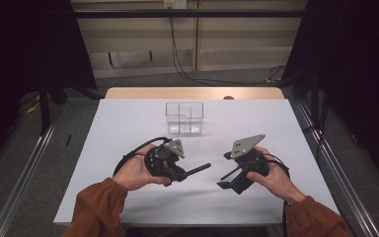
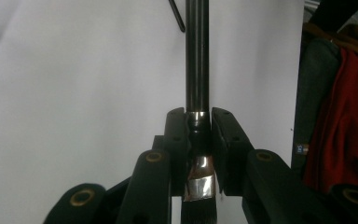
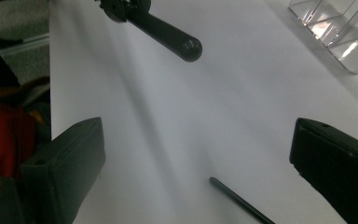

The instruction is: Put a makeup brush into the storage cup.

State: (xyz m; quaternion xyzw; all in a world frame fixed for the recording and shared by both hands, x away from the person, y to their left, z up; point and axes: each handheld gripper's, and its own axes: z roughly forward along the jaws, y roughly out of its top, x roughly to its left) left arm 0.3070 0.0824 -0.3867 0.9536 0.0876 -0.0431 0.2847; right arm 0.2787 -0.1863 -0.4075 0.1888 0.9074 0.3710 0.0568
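The left claw (image 1: 190, 173) clamped a black brush (image 2: 197, 70) by its ferrule, handle pointing to three o'clock over the table (image 1: 128, 123). The right claw (image 1: 227, 170), jaws wide and empty, needed a level approach to take the handle squarely.

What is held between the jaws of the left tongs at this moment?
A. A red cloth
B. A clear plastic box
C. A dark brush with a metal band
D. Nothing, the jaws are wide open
C: in the left gripper view the left tongs are shut on a dark brush, whose silver band sits between the jaws and whose handle points away.
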